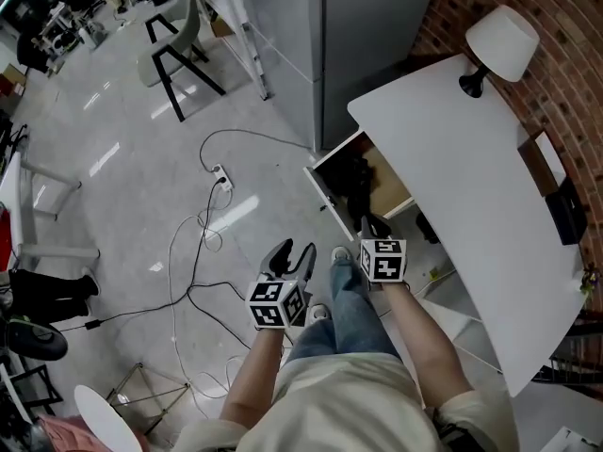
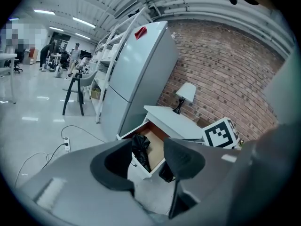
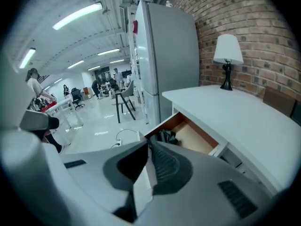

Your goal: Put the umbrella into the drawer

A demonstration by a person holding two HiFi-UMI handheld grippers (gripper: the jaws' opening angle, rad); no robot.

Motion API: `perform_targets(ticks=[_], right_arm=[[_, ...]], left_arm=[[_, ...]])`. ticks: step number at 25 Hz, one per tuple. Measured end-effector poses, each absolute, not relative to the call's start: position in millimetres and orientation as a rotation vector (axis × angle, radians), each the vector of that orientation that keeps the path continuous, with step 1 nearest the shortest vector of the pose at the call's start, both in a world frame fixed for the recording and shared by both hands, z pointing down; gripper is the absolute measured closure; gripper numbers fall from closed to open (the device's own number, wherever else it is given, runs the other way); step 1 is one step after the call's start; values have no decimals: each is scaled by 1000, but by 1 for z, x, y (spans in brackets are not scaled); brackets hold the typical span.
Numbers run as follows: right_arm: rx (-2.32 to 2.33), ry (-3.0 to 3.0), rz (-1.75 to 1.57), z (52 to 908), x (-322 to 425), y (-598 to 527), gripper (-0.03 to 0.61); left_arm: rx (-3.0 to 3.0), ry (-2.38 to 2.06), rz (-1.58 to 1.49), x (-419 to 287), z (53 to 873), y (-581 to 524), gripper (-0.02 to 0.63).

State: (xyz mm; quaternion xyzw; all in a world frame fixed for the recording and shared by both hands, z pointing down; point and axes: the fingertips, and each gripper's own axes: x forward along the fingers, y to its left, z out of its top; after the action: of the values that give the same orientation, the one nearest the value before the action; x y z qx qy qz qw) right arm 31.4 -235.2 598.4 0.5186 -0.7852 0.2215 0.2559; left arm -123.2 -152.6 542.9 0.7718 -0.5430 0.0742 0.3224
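The black folded umbrella [image 1: 356,185] lies in the open wooden drawer [image 1: 394,185] of the white desk [image 1: 471,186]. It also shows in the left gripper view as the umbrella [image 2: 140,150] in the drawer [image 2: 158,144], and in the right gripper view as the umbrella [image 3: 165,136] in the drawer [image 3: 197,138]. My left gripper [image 1: 292,254] [image 2: 148,147] hangs open and empty over the floor, short of the drawer. My right gripper [image 1: 369,225] [image 3: 149,145] is shut on nothing, just in front of the drawer's front edge.
A white lamp [image 1: 499,45] stands at the desk's far end by the brick wall. A grey fridge [image 1: 367,36] stands beside the drawer. A power strip [image 1: 222,175] and cables lie on the floor to the left; a chair [image 1: 174,50] stands farther back.
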Motion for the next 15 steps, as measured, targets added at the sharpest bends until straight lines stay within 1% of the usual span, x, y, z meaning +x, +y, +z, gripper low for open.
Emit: perform_targets(ticks=[3,5,11,13,15], right_arm=[[1416,-2155,555,573,33,-204,575],[1419,-2185,523,552,32,-186,575],[1413,-2306,414,494,23,-134,577],[1421,-2344,407,477,21,-118,577],[1429,-2385,411,461,18,-103,577]], left_arm=[[2049,-1427,177,-121,529,-131,428],[2070,-1421,172,-119,519,-119,440],[2118,-1421,163,-115,493,-82,509],[2136,-1433,160,-116,484,-71,538],[2159,-1443,156,-117,475,-62,552]])
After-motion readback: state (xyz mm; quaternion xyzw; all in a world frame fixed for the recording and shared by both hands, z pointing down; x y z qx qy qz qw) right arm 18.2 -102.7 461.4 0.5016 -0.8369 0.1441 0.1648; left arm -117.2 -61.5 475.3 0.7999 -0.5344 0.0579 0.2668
